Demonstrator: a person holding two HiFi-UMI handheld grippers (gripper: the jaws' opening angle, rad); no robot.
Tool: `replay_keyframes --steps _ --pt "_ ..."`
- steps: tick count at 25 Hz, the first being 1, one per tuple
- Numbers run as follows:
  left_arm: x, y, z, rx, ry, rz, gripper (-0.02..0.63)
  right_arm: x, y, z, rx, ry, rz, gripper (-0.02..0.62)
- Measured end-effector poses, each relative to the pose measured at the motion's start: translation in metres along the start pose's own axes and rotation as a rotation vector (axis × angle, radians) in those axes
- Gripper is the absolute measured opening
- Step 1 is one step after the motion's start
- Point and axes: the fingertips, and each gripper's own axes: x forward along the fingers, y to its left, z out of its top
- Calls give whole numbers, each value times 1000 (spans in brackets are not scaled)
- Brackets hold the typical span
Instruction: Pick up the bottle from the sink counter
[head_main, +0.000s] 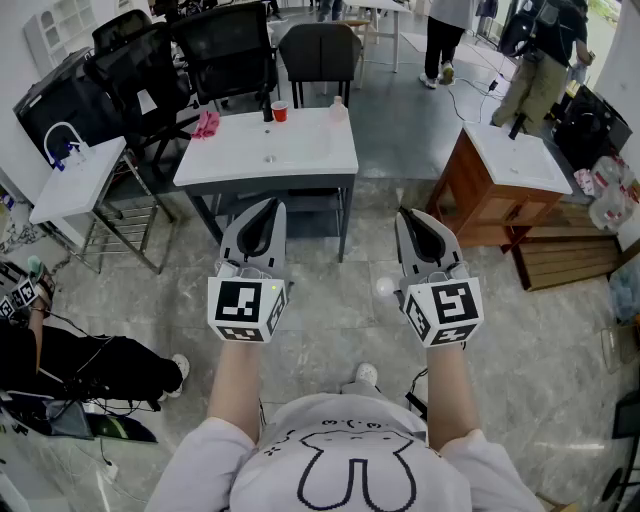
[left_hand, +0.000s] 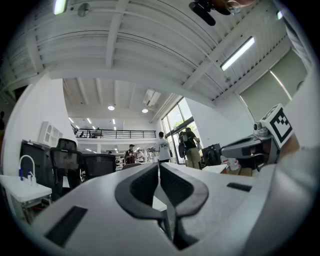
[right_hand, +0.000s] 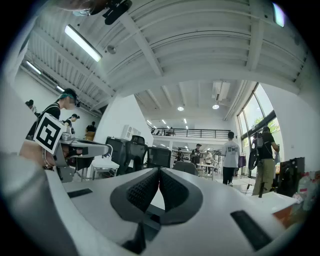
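1. The counter (head_main: 300, 160) at upper centre has a smooth, glossy white top.
2. The bottle (head_main: 338, 108) on it looks like clear, pale plastic.
3. The cloth (head_main: 206, 124) near its left corner is pink, soft and crumpled.
4. The floor (head_main: 320, 300) is polished grey stone with a sheen.
5. The cabinet (head_main: 465, 190) at the right is reddish-brown wood.
6. The left tongs (head_main: 272, 205) and right tongs (head_main: 405, 214) have matt grey plastic shells. Their black pads (right_hand: 142, 192) are finely dimpled.

White sink counter (head_main: 300, 152), red cup (head_main: 279, 112)
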Motion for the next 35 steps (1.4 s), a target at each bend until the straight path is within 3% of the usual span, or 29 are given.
replay_keyframes --steps 10,16,23,35 --pt "-27 29 -4 4 -7 7 11 -1 28 4 -3 -2 -25 29" --pt "-9 44 -10 -2 -8 16 11 22 22 7 6 -38 -31 28" --pt "43 55 -34 -3 12 22 11 71 -8 -22 34 -18 -13 28" --pt "188 77 -56 6 30 50 11 190 -103 -45 62 -54 28 29"
